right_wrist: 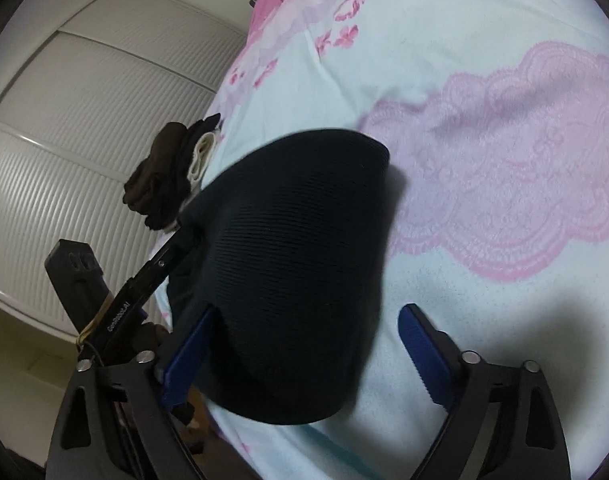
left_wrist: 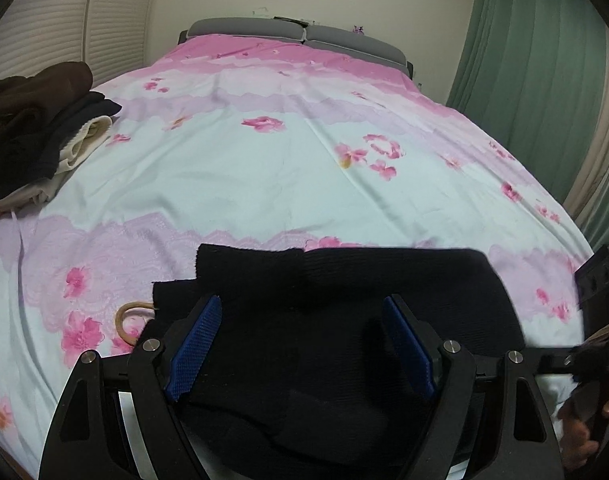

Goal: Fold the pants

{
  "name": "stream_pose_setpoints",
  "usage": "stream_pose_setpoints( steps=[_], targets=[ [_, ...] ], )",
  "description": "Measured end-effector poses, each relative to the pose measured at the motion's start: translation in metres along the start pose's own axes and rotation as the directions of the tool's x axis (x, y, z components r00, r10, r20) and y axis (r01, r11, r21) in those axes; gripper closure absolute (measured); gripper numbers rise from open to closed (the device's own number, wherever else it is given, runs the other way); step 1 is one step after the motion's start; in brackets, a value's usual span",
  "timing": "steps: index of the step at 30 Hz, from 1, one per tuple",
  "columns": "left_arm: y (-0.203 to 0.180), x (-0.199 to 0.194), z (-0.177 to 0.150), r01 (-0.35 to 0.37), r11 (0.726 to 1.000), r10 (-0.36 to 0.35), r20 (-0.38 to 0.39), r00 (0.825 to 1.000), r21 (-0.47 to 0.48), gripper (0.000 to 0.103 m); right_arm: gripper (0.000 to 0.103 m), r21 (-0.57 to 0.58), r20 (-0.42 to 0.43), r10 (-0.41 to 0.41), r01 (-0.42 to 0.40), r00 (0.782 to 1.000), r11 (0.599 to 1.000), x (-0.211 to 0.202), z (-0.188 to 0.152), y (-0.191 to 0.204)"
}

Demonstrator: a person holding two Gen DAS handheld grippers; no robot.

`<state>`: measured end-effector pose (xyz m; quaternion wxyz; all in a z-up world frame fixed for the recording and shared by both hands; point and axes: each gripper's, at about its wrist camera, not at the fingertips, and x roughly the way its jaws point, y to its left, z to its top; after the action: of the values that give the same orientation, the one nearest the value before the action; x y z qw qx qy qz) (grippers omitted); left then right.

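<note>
We see the folded black ribbed knit pants (left_wrist: 328,320) low in the frame on the floral pink-and-white bedspread (left_wrist: 264,168). Our left gripper (left_wrist: 302,344) and right gripper (right_wrist: 306,354) both stand wide apart over them, gripping nothing.

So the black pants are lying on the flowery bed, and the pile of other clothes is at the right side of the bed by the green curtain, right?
Not quite. The black pants do lie on the flowery bed, but the pile of other clothes sits at the left side, by the white slatted doors, not by the green curtain. The left wrist view shows it.
</note>
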<state>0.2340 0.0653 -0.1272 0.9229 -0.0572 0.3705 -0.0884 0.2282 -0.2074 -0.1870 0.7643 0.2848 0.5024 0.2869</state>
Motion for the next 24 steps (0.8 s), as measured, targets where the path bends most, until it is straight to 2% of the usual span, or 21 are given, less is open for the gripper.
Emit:
stream_pose_setpoints(
  steps=[2, 4, 7, 9, 13, 15, 16, 18, 21, 22, 23, 24],
  targets=[
    [-0.002, -0.002, -0.001, -0.003, 1.0, 0.003, 0.005, 1.0, 0.014, 0.021, 0.01, -0.044, 0.049, -0.056, 0.059, 0.997, 0.997, -0.008, -0.004, 0.008],
    [-0.002, -0.003, -0.001, -0.002, 1.0, 0.002, 0.004, 1.0, 0.014, 0.021, 0.01, -0.122, 0.112, -0.132, 0.145, 0.985, 0.982, -0.019, -0.016, 0.024],
    [0.0, -0.004, 0.0, 0.011, 1.0, -0.011, -0.001, 1.0, 0.002, 0.021, 0.01, -0.186, 0.191, -0.202, 0.237, 0.961, 0.954, -0.031, -0.045, 0.044],
    [0.002, -0.006, 0.0, 0.026, 1.0, -0.026, 0.003, 1.0, -0.002, 0.021, 0.01, -0.222, 0.234, -0.26, 0.312, 0.937, 0.924, -0.031, -0.067, 0.056],
    [0.006, -0.011, -0.002, 0.039, 0.999, -0.038, 0.014, 0.999, -0.016, 0.021, 0.01, -0.322, 0.314, -0.393, 0.486, 0.865, 0.812, -0.017, -0.097, 0.077],
    [0.007, -0.015, -0.003, 0.041, 0.999, -0.041, 0.021, 0.999, -0.025, 0.021, 0.01, -0.347, 0.371, -0.44, 0.562, 0.818, 0.751, -0.006, -0.103, 0.085],
    [0.008, -0.017, -0.003, 0.04, 0.999, -0.04, 0.026, 0.999, -0.027, 0.021, 0.01, -0.347, 0.386, -0.45, 0.579, 0.805, 0.738, -0.006, -0.103, 0.084],
    [0.011, -0.022, -0.006, 0.04, 0.999, -0.039, 0.039, 0.998, -0.037, 0.021, 0.012, -0.325, 0.425, -0.484, 0.627, 0.765, 0.708, 0.001, -0.1, 0.086],
    [0.018, -0.024, -0.011, 0.028, 0.998, -0.025, 0.045, 0.999, -0.055, 0.021, 0.024, -0.284, 0.461, -0.522, 0.676, 0.718, 0.68, 0.008, -0.093, 0.085],
    [0.019, -0.024, -0.013, 0.019, 0.998, -0.017, 0.043, 0.999, -0.057, 0.021, 0.032, -0.268, 0.463, -0.53, 0.682, 0.711, 0.681, 0.009, -0.09, 0.082],
    [0.021, -0.021, -0.014, 0.013, 0.998, -0.011, 0.035, 0.999, -0.065, 0.021, 0.037, -0.259, 0.461, -0.528, 0.677, 0.713, 0.688, 0.009, -0.088, 0.081],
    [0.025, -0.018, -0.015, 0.015, 0.997, -0.013, 0.022, 1.0, -0.082, 0.021, 0.049, -0.249, 0.464, -0.518, 0.667, 0.718, 0.702, 0.007, -0.088, 0.08]
  ],
)
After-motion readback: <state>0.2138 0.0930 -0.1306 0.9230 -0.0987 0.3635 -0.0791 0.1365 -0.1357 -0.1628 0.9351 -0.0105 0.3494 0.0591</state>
